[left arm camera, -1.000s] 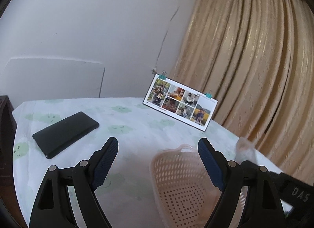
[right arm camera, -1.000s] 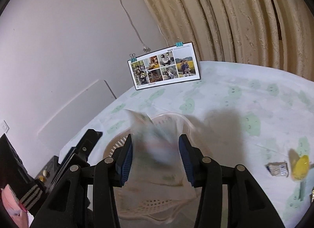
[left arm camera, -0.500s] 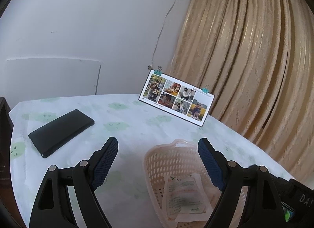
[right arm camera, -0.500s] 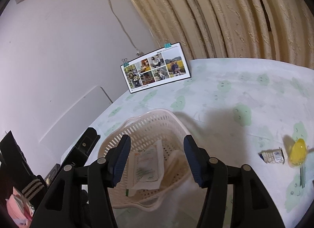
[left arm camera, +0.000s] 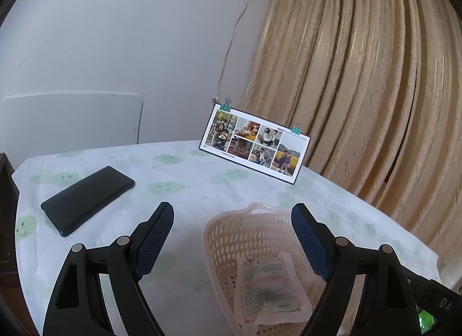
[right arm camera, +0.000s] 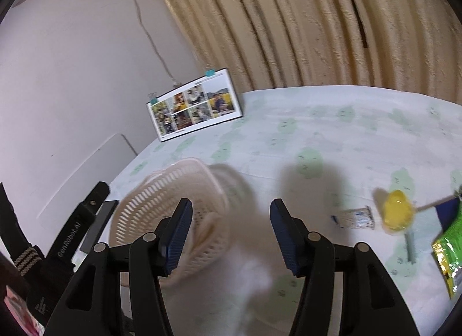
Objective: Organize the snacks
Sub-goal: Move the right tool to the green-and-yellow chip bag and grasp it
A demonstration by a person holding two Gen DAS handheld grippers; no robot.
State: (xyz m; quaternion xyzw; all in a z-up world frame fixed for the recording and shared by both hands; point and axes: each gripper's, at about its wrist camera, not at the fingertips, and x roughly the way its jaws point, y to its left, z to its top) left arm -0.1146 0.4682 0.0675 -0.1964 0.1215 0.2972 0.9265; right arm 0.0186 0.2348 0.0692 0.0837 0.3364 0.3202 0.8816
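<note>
A tabletop (left arm camera: 202, 191) covered in a white cloth with pale green cloud prints stands beside a white wall and a beige pleated curtain (left arm camera: 361, 105).

The left gripper (left arm camera: 232, 217) hovers over the cloth, its jaws spread wide and empty. Just beyond its right jaw sits a pale pink perforated plastic basket (left arm camera: 231, 237). Inside the basket lies a flat white snack packet (left arm camera: 268, 287) with green and orange print, resting against the basket floor and far wall.

Left of the basket, well apart, a black phone (left arm camera: 86, 198) lies flat. At the far edge of the tabletop a photo collage card (left arm camera: 254, 145) leans upright, with a teal binder clip at each top corner.

The right gripper (right arm camera: 229, 222) also has its jaws apart, holding nothing, with the basket (right arm camera: 161, 200) at its left jaw. To its right on the cloth lie a small clear-wrapped snack (right arm camera: 356, 217), a yellow lollipop (right arm camera: 397, 211) just beside it, and a green foil snack bag (right arm camera: 449, 249) at the frame's edge. This view is motion-blurred.
</note>
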